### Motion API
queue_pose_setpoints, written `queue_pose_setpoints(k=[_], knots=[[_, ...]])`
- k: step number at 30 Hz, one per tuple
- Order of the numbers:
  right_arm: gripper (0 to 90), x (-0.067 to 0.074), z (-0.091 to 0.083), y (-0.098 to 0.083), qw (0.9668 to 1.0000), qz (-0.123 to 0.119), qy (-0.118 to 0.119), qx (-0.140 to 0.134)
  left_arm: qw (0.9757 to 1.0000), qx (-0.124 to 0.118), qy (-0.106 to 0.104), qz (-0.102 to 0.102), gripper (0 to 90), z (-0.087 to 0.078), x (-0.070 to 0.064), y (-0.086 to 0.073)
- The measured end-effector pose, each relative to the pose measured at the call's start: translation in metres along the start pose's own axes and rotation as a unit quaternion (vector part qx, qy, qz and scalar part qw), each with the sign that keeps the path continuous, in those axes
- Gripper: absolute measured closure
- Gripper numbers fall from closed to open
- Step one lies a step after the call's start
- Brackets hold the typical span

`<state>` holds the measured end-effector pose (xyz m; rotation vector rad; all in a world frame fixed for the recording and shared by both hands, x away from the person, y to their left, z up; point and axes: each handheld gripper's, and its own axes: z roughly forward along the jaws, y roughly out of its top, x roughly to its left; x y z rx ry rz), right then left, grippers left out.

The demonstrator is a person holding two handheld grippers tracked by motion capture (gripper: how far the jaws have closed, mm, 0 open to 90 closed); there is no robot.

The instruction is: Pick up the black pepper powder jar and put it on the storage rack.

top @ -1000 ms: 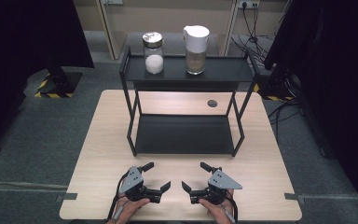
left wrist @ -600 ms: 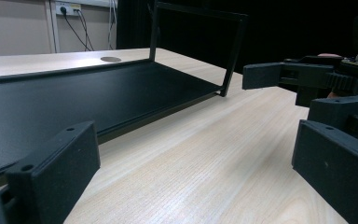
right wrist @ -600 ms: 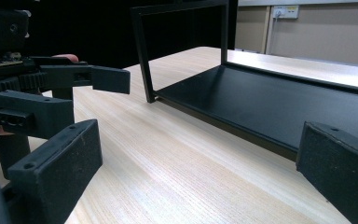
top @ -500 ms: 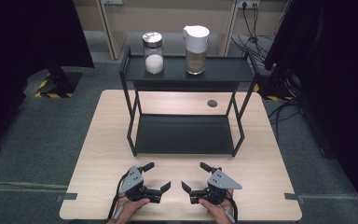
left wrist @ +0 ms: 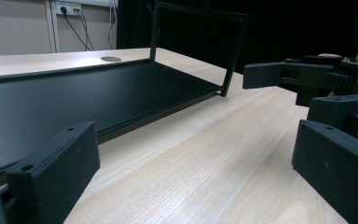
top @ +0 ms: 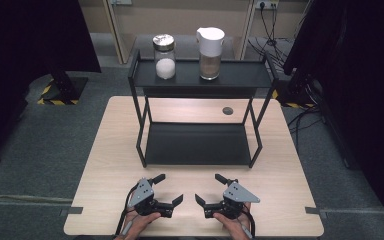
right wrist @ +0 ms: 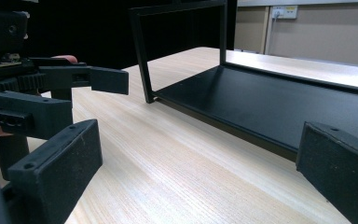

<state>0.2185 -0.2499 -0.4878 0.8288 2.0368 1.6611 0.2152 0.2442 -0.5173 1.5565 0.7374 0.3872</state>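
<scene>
Nothing moved since earlier frames: left tongs and right tongs rest wide, empty, at table edge, facing the rack, presumably staged for a start.

Black two-tier metal shelf rack, open frame: stands upright on the light wooden worktop, toward its far half, just beyond the two tongs. Lower tier is a flat matte black tray, bare. Upper tier is a shallow black tray with a raised rim, carried on four thin square-section legs. In the left gripper view the lower tray runs off to the left; in the right gripper view the same tray runs off to the right, a corner leg planted on the wood.
</scene>
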Motion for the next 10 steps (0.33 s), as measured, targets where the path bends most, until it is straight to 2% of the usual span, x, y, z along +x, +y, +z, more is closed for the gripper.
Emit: queue_pose_setpoints(k=[10], knots=[[0.6, -0.0004, -0.0004, -0.0002, 1.0000, 0.001, -0.001, -0.001, 1.0000, -0.001, 0.001, 0.001, 0.2, 0.0000, 0.0000, -0.0001]])
